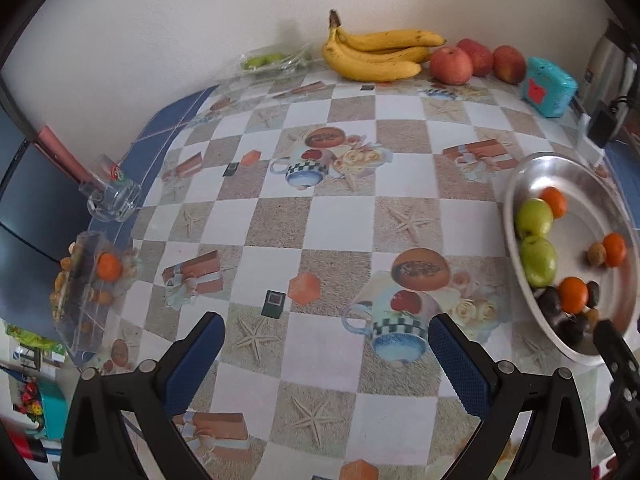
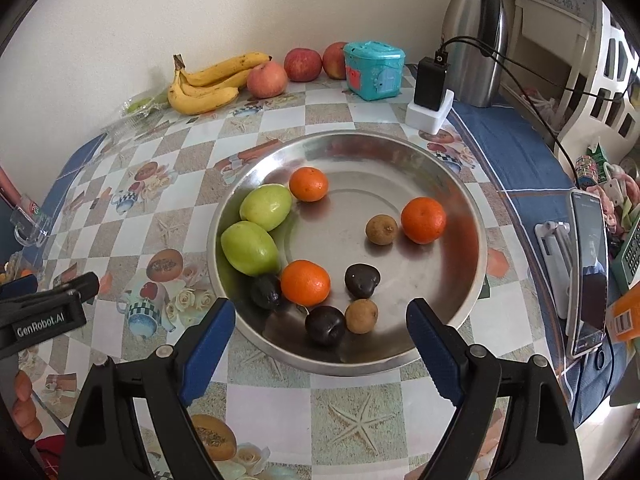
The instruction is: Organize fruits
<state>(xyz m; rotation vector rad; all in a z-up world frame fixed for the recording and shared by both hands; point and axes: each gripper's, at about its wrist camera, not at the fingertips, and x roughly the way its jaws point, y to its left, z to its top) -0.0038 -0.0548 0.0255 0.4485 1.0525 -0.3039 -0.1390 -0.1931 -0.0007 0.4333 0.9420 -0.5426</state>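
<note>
Jaws of both grippers stand apart, gripping nothing.
Right gripper (image 2: 320,328) hovers over the round steel dish (image 2: 460,184); left gripper (image 1: 326,338) over checkered tablecloth (image 1: 280,208).

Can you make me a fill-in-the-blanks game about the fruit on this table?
1. The metal dish holds ___ oranges.
2. The two green fruits in the dish lie ___ each other.
3. The bananas lie by the wall, next to the red ___.
4. The fingers of the right gripper are open and hold ___.

Missing words: three; touching; apples; nothing
</note>
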